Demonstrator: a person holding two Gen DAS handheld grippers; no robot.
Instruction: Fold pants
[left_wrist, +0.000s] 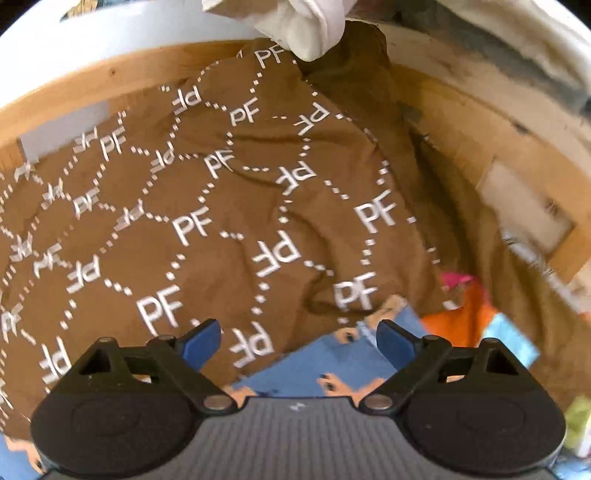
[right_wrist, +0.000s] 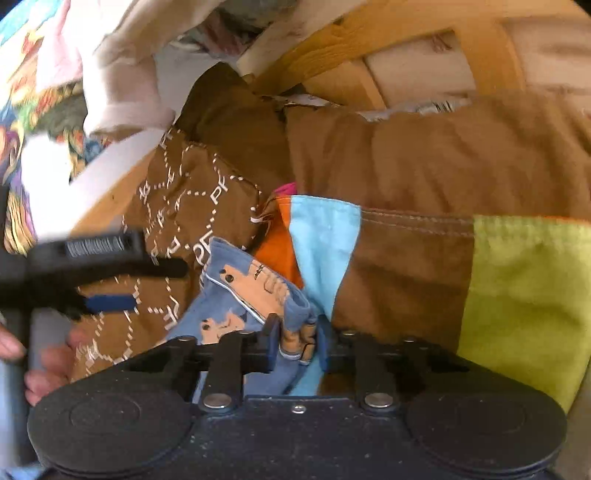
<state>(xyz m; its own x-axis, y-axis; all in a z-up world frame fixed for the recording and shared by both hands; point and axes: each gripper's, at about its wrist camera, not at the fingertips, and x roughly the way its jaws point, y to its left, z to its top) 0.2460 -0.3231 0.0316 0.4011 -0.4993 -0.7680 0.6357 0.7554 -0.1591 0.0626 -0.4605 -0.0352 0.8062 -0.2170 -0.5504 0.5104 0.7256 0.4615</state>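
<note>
The pants (right_wrist: 236, 295), blue with a tan printed pattern, lie bunched right in front of my right gripper (right_wrist: 295, 347), and I see a fold of that blue cloth pinched between its two blue-padded fingers (right_wrist: 271, 345), which are pressed close together on it. In my left wrist view the same pants (left_wrist: 332, 362) show as a flat blue patch just ahead of my left gripper (left_wrist: 297, 341), lying between and a little beyond its fingers (left_wrist: 203, 341); those fingers are spread wide and hold nothing. The blue cloth rests on a brown blanket (left_wrist: 229, 206) covered in white dotted hexagons and "PF" letters, which fills most of the left view and runs up to a pale wooden frame (left_wrist: 110, 74) at the far edge. In the right wrist view my left gripper (right_wrist: 107, 291) reaches in from the left edge over the brown blanket, with my left hand (right_wrist: 48, 365) gripping its handle low at the frame's edge. To the right of the pants lies a patchwork cover (right_wrist: 517, 295) of light blue, orange, brown and yellow-green panels, touching the blue cloth. A white cloth (left_wrist: 306, 26) hangs down over the blanket's far end, and a wooden slat frame (right_wrist: 406, 48) shows behind the covers.
</note>
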